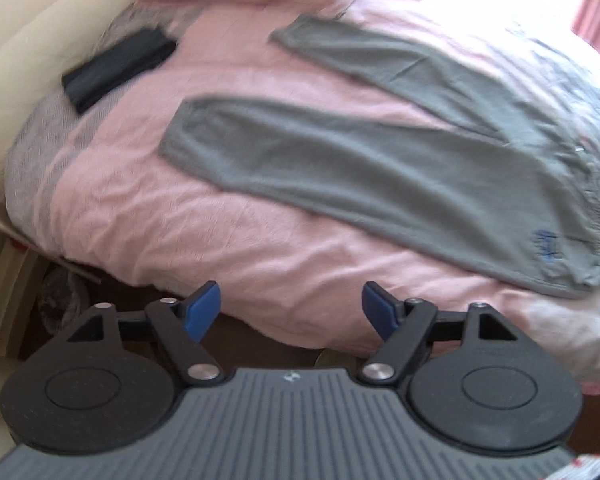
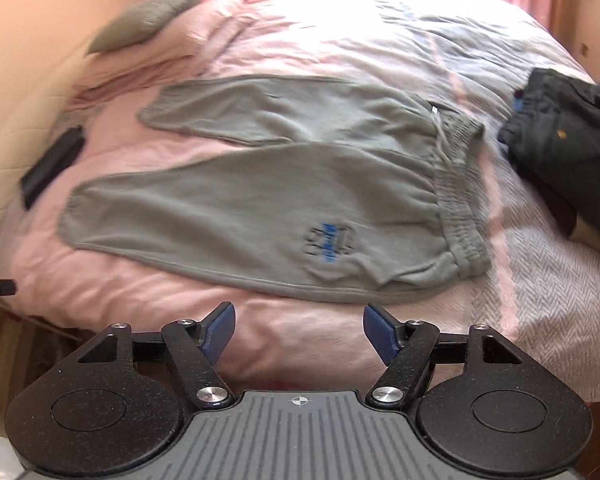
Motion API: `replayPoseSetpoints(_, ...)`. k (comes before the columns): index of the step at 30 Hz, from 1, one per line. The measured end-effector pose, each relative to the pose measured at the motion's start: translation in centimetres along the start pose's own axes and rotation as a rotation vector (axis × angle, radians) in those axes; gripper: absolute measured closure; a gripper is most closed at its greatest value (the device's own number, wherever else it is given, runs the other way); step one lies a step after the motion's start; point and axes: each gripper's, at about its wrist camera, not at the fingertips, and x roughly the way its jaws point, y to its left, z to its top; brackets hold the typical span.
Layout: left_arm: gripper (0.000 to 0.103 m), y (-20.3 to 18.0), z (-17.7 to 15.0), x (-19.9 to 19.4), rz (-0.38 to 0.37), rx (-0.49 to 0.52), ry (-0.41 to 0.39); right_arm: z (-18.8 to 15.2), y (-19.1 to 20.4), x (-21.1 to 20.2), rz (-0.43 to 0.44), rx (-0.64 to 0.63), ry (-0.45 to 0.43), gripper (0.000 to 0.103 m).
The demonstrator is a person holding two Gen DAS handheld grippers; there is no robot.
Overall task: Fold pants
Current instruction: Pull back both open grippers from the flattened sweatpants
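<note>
Across the pink bedspread (image 2: 148, 304) the grey sweatpants (image 2: 260, 208) lie spread flat, legs apart in a V, long axis running left to right, waistband (image 2: 460, 200) at the right end. Both grippers hang clear above the near bed edge: the right gripper (image 2: 299, 332) nearer the waistband, the left gripper (image 1: 291, 312) nearer the cuffs (image 1: 180, 132). Both have fingers apart, holding nothing.

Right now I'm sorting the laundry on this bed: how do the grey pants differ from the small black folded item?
The grey pants lie spread flat, legs apart in a V; the black folded item is a compact bundle. The pants are far larger and carry a blue logo; the black item looks plain. Both rest on the pink bedspread, untouched by either gripper.
</note>
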Motion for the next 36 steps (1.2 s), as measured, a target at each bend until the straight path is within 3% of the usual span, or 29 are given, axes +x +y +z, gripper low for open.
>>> replayPoseSetpoints(6,0.021,-2.4,-0.1,-5.6,-0.021,0.059,-0.064,0.6,2.8,-5.0,-0.012,-0.060,-0.041,0.030)
replayPoseSetpoints(10,0.021,-3.5,0.1,-6.9,-0.058,0.113,-0.061,-0.2,3.5,-7.2,-0.036,-0.047,-0.067,0.023)
replayPoseSetpoints(17,0.021,-4.6,0.7,-8.1,-0.084,0.199,-0.079,-1.0,4.1,-8.9,-0.072,0.016,-0.066,0.020)
replayPoseSetpoints(24,0.019,-4.1,1.7,-8.8,-0.065,0.268,-0.114,-0.9,6.2,-8.5,-0.092,0.014,-0.059,0.019)
replayPoseSetpoints(36,0.019,-1.9,2.4,-8.7,-0.061,0.284,-0.097,-0.5,9.3,-6.9,-0.096,-0.022,-0.044,0.019)
